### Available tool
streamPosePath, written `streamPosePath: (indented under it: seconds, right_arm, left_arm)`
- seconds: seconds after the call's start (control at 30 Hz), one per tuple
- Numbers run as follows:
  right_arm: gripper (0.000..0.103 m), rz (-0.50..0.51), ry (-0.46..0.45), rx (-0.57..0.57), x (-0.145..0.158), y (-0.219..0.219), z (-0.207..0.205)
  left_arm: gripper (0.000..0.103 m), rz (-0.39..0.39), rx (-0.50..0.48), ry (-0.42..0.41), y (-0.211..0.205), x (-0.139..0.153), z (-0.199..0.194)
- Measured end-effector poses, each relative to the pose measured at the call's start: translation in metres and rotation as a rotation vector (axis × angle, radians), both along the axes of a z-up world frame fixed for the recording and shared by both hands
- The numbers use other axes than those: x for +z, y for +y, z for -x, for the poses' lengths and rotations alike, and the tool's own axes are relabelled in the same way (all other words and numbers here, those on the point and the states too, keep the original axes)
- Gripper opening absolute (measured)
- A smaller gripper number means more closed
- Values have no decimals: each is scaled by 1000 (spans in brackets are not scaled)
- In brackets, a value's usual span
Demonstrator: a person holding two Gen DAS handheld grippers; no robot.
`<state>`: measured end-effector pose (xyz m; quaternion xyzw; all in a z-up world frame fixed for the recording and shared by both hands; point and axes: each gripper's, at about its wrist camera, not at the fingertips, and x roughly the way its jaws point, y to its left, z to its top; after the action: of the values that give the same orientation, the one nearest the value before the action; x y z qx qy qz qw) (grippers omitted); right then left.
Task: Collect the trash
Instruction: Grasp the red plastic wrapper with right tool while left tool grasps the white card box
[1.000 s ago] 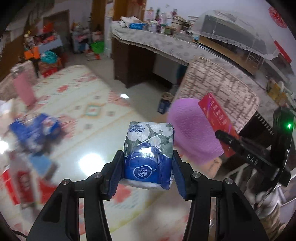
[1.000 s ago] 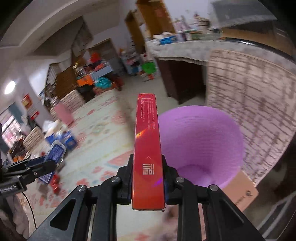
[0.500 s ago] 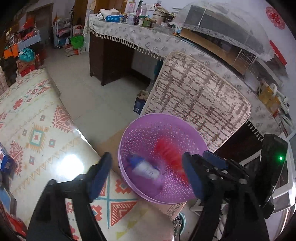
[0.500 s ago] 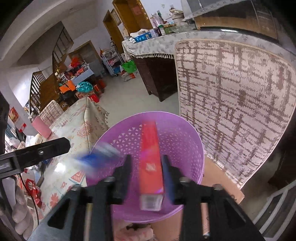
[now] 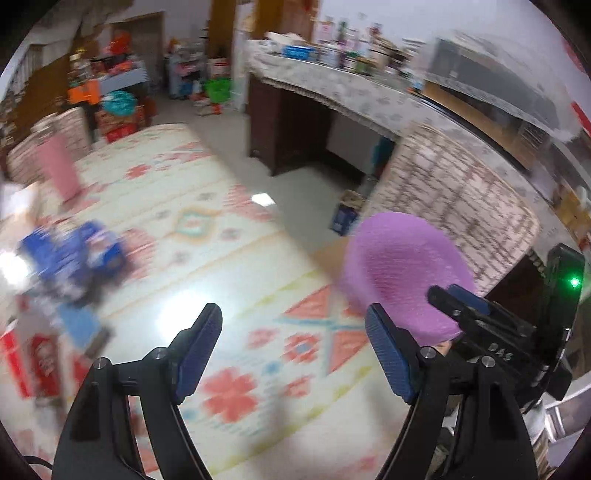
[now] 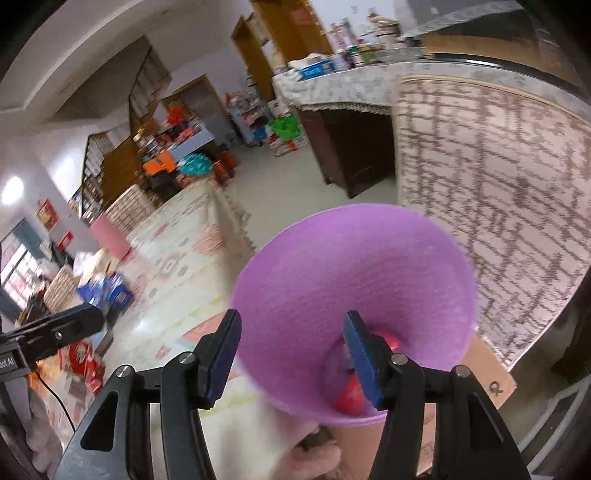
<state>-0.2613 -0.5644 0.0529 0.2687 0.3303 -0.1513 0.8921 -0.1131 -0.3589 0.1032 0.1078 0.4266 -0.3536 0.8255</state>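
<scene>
With both claws released, the trash sat in the purple bin (image 6: pixel 354 280).
Right gripper (image 6: pixel 291 350), jaws just widened, hung empty over red box (image 6: pixel 349 400); left gripper (image 5: pixel 293 345) empty above the mat (image 5: pixel 207 236).

Basket (image 6: pixel 354 280) on cardboard (image 6: pixel 491 373) beside the mat (image 5: pixel 229 266), box (image 6: pixel 349 400) inside it, packets (image 5: pixel 70 254) on the mat's left

A lived-in home: a patterned mat (image 5: pixel 229 258) covers the floor, a cloth-draped counter (image 5: pixel 332 88) is crowded with bottles and jars (image 6: pixel 354 48), wooden doors (image 6: pixel 291 33) and a staircase (image 6: pixel 110 162) stand behind, with cluttered shelves (image 5: pixel 110 85) of household goods.
</scene>
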Motion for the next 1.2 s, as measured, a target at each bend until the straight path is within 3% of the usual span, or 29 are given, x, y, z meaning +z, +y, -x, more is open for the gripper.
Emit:
streamPosePath:
  seconds: [0.13,0.37,0.5,0.63,0.83,1.2]
  right_arm:
    - [68,3,6,63,0,32,-11]
    - [72,-3,30,146,-5,82,-28]
    - [74,-6,47,203,-8,113,-40]
    - [74,5,66,272,-9,146,-54]
    - [75,25,96,393,-11,197,-78]
    - [76,61,129,531,-22,262,-136]
  left_arm:
    - [79,-9,113,-13,66,5,-13]
    - [79,-85,396,-121,188,8,-42]
    - [80,-96,496,-92,242,-7,-60]
    - [80,-80,495,-35,264,-24,-72]
    - [80,-92,461,-5,258,-37,-83]
    - [80,-16,453,65,280,-60,-52]
